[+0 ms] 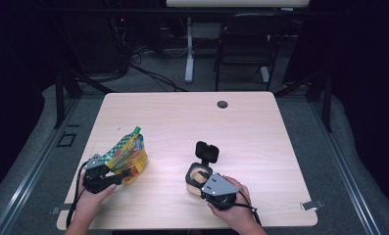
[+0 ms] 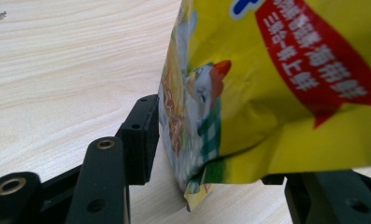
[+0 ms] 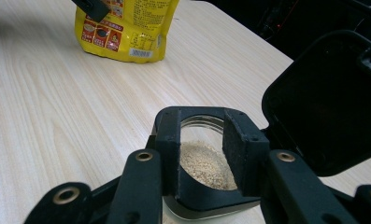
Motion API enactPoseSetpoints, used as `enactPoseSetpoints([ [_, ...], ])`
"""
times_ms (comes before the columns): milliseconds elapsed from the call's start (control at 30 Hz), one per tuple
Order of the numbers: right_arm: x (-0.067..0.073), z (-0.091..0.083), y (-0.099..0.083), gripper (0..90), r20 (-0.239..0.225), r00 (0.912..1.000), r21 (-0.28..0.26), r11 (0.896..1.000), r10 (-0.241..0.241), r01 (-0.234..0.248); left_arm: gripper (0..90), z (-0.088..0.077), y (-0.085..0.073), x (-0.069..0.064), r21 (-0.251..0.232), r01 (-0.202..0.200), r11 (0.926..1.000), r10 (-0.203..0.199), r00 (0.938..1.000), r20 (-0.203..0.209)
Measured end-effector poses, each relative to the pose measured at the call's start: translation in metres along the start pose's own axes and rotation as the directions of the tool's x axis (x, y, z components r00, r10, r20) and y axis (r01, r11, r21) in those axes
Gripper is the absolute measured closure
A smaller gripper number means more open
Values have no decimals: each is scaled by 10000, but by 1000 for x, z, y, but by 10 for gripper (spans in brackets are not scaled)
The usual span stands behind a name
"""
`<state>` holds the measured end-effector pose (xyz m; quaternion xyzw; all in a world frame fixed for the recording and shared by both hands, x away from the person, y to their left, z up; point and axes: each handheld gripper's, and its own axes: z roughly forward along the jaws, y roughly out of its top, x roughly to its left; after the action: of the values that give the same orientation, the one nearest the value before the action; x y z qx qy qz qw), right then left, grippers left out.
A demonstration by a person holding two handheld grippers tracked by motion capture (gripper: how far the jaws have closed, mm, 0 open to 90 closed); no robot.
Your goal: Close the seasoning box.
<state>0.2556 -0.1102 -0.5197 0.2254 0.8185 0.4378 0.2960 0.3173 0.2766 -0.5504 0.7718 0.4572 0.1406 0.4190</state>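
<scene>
Standing soft and crinkly on the worktop (image 1: 260,137): yellow seasoning pouch (image 2: 276,88), likely light, best pinched at its flat top seal. Left hand-held gripper (image 2: 220,154) spread around its bottom corner, not pressing. Right hand-held gripper (image 3: 203,140) spread at the rim of the open granule jar (image 3: 206,163), rigid, spillable.

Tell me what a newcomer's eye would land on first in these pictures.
The bright yellow pouch stands out at the table's front left, between the open jaws of the left gripper. Right of it sits a black container with its lid flipped up, pale granules inside, and the right gripper at its rim.
</scene>
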Motion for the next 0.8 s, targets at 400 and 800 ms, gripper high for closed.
enactPoseSetpoints([
  [400, -8, -3, -1, 632, -194, 9985, -55, 9987, 507, -508, 491, -7, 1, -3, -259, 61, 9996, -61, 10000, 16],
  [800, -15, -9, 1, 615, -166, 9960, -155, 9960, 874, -876, 476, -16, 4, -3, -276, 220, 9994, -222, 9997, -70],
])
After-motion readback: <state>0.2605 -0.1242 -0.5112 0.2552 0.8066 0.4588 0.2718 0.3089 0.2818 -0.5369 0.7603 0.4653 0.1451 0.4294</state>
